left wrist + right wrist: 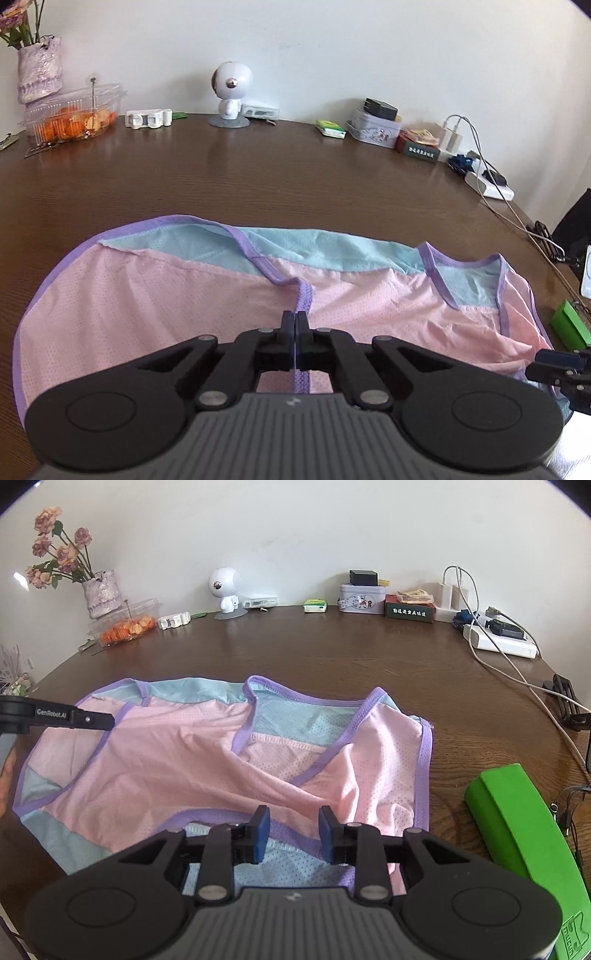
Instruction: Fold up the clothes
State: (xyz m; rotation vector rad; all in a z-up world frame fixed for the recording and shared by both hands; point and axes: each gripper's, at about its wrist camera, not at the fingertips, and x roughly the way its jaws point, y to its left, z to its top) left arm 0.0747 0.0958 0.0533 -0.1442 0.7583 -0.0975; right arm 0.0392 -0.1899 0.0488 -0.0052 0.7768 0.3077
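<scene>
Where the dark wood-grain surface [258, 184] spreads glossy and flat, lying crumpled: a pink mesh garment [177, 760], dotted with fine perforations, pale blue panels, purple ribbed trim. Left gripper [296, 317] with black fingers pressed together, clamped on a strip of the purple trim [304, 295] that runs straight out ahead of the fingertips and also back beneath them. Pink mesh fanning to either side of those fingers, rounded hem curving off to the left. Right gripper [294, 825] over the near hem, blue-padded fingers [263, 829] standing apart, nothing between them but cloth below; V-shaped neckline just ahead. Plenty of bare wood beyond the far edge of the garment before the clutter along the wall: white round-headed figurine [231, 92], clear box of orange fruit [72, 118], tin [362, 598], white power strip with cables [498, 638]. Right of the right fingers, a bright green plastic block [517, 823], near the garment's edge.
</scene>
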